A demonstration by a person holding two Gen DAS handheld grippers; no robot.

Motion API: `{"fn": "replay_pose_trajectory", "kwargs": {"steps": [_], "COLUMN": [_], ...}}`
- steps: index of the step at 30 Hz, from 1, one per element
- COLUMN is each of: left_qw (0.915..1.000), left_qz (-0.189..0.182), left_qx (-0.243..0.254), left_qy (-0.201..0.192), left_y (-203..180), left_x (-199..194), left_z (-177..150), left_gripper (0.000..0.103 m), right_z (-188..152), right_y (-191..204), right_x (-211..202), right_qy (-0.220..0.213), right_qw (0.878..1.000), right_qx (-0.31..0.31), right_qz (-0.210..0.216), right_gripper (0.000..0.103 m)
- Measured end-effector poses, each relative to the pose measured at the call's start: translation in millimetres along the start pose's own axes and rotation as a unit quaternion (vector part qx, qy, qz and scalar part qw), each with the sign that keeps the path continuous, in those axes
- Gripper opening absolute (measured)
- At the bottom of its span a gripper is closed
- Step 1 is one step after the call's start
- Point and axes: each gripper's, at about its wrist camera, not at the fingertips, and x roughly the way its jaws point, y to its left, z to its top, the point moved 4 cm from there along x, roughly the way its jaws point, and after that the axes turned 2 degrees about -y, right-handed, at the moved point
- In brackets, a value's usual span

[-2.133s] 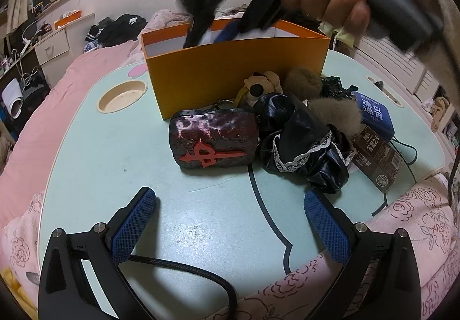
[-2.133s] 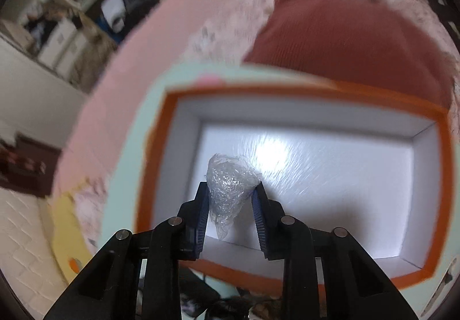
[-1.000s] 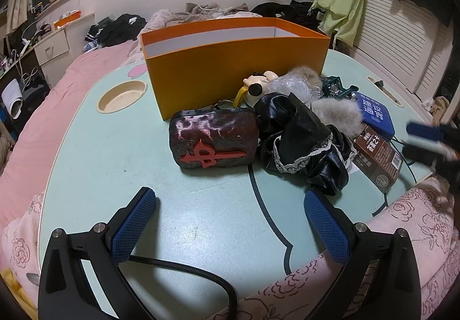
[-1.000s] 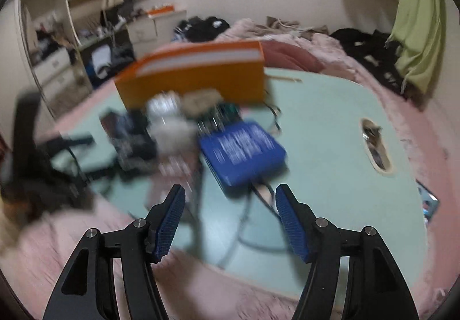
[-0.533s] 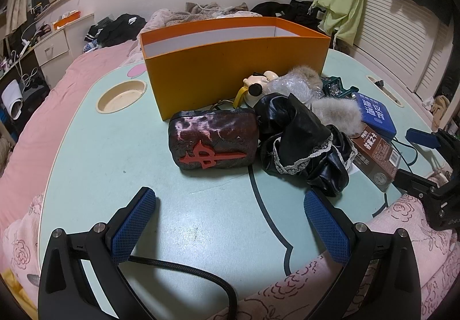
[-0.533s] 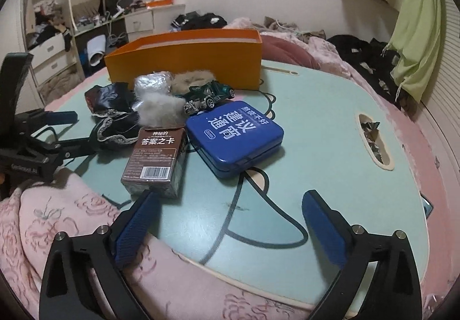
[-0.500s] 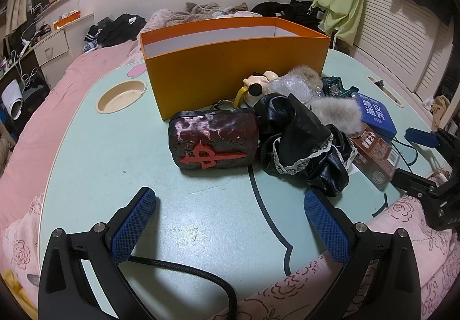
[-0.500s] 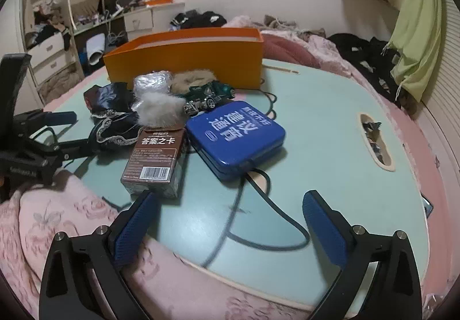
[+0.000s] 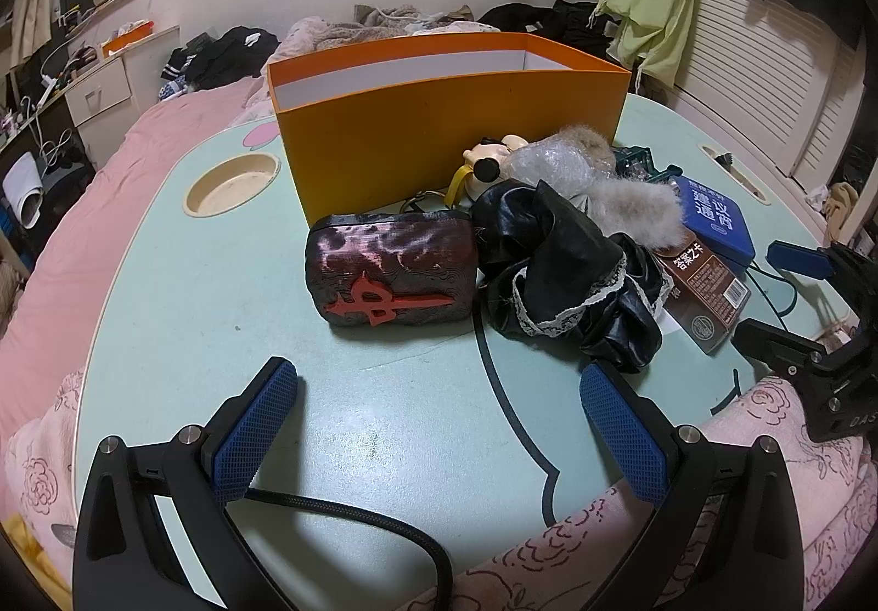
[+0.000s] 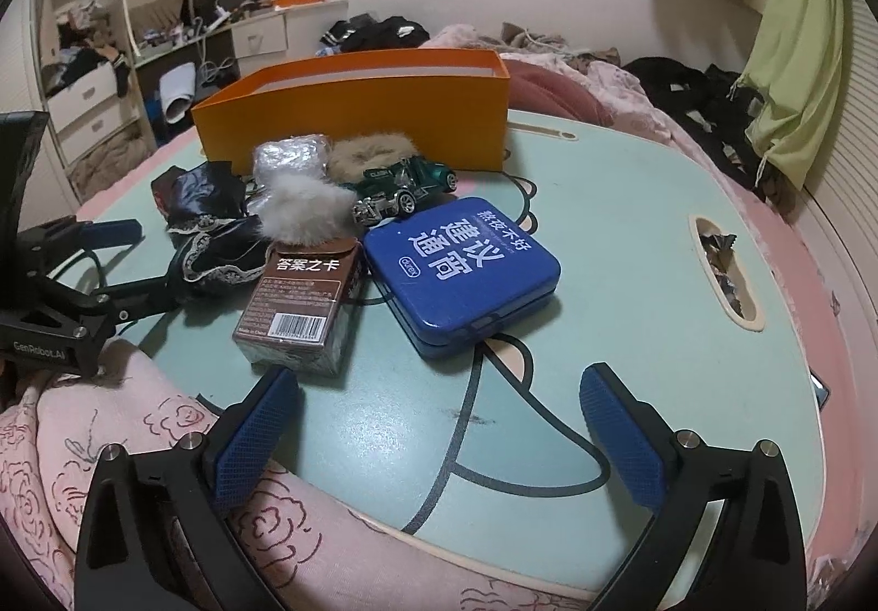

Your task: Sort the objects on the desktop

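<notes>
An orange box point(image 9: 450, 128) point(image 10: 351, 117) stands open-topped at the table's far side. In front of it lies a pile: a dark pouch with a red symbol point(image 9: 392, 276), a black lace cloth point(image 9: 565, 271), a grey fur puff point(image 10: 302, 210), a plastic wad point(image 10: 288, 156), a green toy car point(image 10: 406, 186), a blue tin point(image 10: 461, 271) and a brown card box point(image 10: 302, 304). My left gripper point(image 9: 436, 391) is open, short of the pouch. My right gripper point(image 10: 439, 391) is wide open and empty, just short of the tin and card box.
The table point(image 9: 219, 315) is pale green and oval, with a round cup recess point(image 9: 233, 183) at the left and a slot point(image 10: 724, 265) at the right. Pink bedding point(image 10: 137, 441) laps its near edge. A black cable point(image 9: 351, 512) runs under the left gripper.
The right gripper held a crumpled plastic wad over the orange box; it has since swung away to the table's near right edge and opened wide, empty. The left gripper has stayed still.
</notes>
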Motion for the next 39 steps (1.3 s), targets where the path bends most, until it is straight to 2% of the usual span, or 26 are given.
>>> {"fn": "replay_pose_trajectory", "kwargs": {"steps": [18, 20, 23, 26, 27, 29, 32, 35, 36, 39], "left_qw": [1.0000, 0.9999, 0.9990, 0.9948, 0.9928, 0.9923, 0.9951, 0.9981, 0.9992, 0.9999], "left_qz": [0.001, 0.006, -0.010, -0.044, -0.057, -0.058, -0.035, -0.020, -0.013, 0.010], "left_qx": [-0.001, -0.010, -0.042, -0.087, -0.097, -0.093, -0.054, -0.021, -0.014, 0.004], "left_qy": [0.002, 0.003, -0.008, -0.029, -0.040, -0.057, -0.076, -0.055, -0.034, 0.006], "left_y": [1, 3, 12, 22, 24, 23, 6, -18, -27, -44], "left_x": [0, -2, -15, -33, -42, -50, -49, -20, 0, 43], "left_z": [0, 0, 4, 26, 43, 70, 120, 164, 179, 198], "left_gripper": [0.103, 0.103, 0.103, 0.103, 0.103, 0.103, 0.103, 0.103, 0.103, 0.103], "right_z": [0, 1, 1, 1, 1, 2, 1, 2, 1, 2], "right_y": [0, 0, 0, 0, 0, 0, 0, 0, 0, 0], "right_x": [-1, 0, -1, -1, 0, 0, 0, 0, -1, 0], "right_qy": [0.000, -0.001, -0.001, -0.001, -0.001, -0.001, -0.001, -0.002, -0.002, -0.003], "right_qw": [1.000, 1.000, 1.000, 1.000, 1.000, 1.000, 1.000, 1.000, 1.000, 1.000], "right_qx": [0.001, 0.001, 0.000, 0.001, 0.001, 0.001, 0.001, 0.001, 0.001, 0.001], "right_qz": [0.000, 0.001, 0.001, 0.002, 0.002, 0.002, 0.002, 0.002, 0.002, 0.003], "right_gripper": [0.103, 0.103, 0.103, 0.103, 0.103, 0.103, 0.103, 0.103, 0.103, 0.103]}}
